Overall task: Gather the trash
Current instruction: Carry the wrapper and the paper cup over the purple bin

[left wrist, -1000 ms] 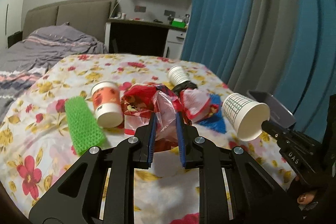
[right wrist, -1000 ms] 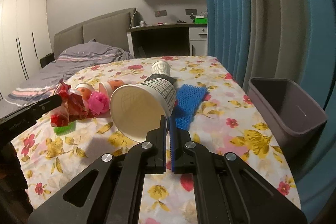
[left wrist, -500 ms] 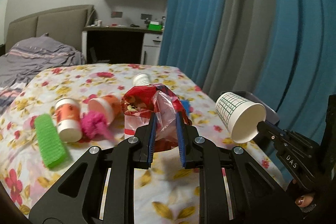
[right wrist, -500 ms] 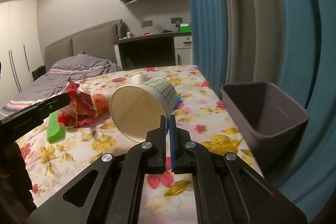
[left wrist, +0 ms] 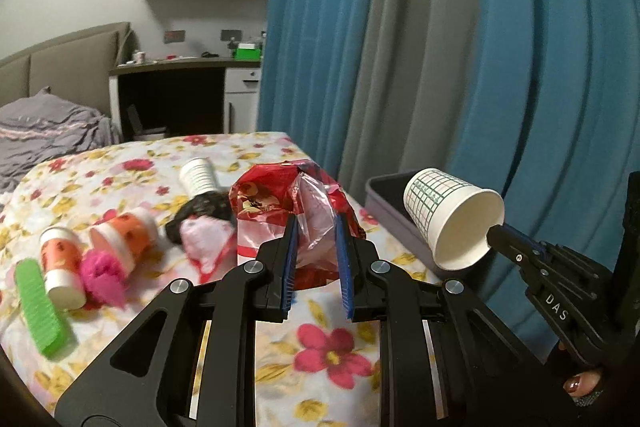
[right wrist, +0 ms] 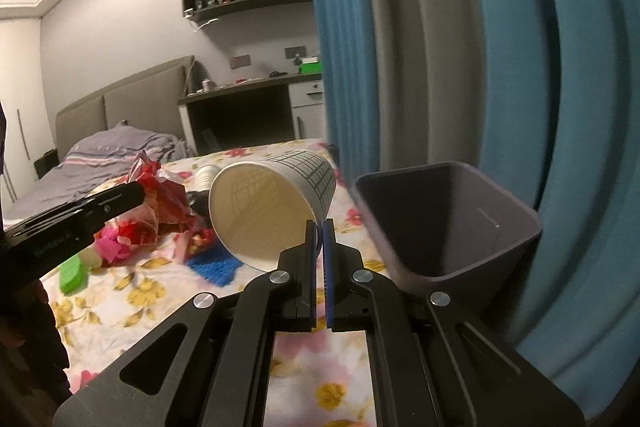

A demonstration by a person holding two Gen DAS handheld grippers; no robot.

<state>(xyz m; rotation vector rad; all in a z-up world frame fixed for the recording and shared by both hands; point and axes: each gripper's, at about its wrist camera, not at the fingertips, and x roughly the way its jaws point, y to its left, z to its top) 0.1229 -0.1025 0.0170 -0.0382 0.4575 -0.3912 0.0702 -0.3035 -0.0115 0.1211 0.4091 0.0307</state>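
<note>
My left gripper (left wrist: 316, 227) is shut on a crumpled red and clear plastic bag (left wrist: 296, 203) and holds it above the flowered table. The bag also shows in the right wrist view (right wrist: 164, 199). My right gripper (right wrist: 319, 227) is shut on the rim of a white paper cup with a green grid (right wrist: 272, 203), held on its side just left of the grey bin (right wrist: 452, 223). In the left wrist view the cup (left wrist: 452, 219) hangs in front of the bin (left wrist: 384, 203) at the table's right edge.
On the flowered cloth (left wrist: 320, 343) lie two orange cups (left wrist: 60, 263), a pink tuft (left wrist: 104, 275), a green mesh strip (left wrist: 40, 311), a white cup (left wrist: 198, 175), black and pink scraps and a blue mesh (right wrist: 214, 265). Blue curtains hang behind the bin.
Both grippers have swung right toward the bin with their loads still held. The bin now looms larger and closer in the right wrist view.
</note>
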